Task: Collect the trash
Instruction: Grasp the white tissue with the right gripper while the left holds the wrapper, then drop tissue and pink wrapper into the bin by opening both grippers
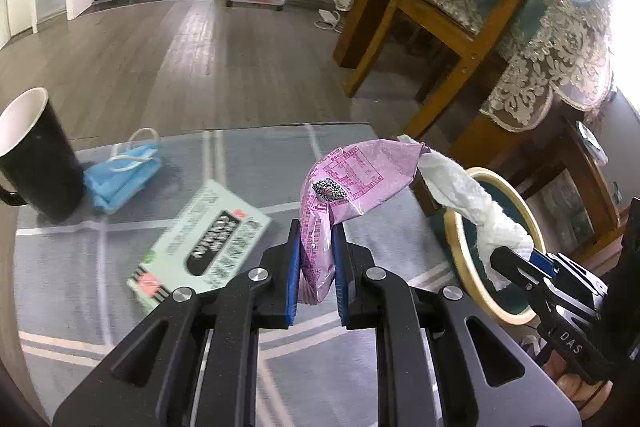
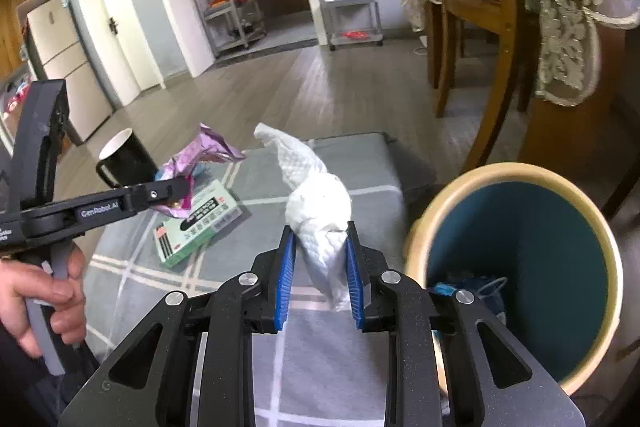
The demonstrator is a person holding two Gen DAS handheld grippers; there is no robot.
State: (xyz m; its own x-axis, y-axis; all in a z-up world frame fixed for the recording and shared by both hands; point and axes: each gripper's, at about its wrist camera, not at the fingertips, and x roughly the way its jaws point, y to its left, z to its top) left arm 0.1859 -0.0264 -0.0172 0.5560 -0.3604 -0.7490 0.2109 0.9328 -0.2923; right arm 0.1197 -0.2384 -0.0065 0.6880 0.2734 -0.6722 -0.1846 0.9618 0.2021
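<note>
Your left gripper [image 1: 316, 267] is clamped on the crinkly pink snack wrapper [image 1: 352, 179] and your right gripper [image 2: 320, 275] on the limp white paper towel [image 2: 316, 203], both featherlight above the table beside the bin [image 2: 520, 267], so keep pinching their bunched middles.

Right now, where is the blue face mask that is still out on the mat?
In the left wrist view the blue face mask lies at the mat's far left, between the black cup and the green box.
</note>
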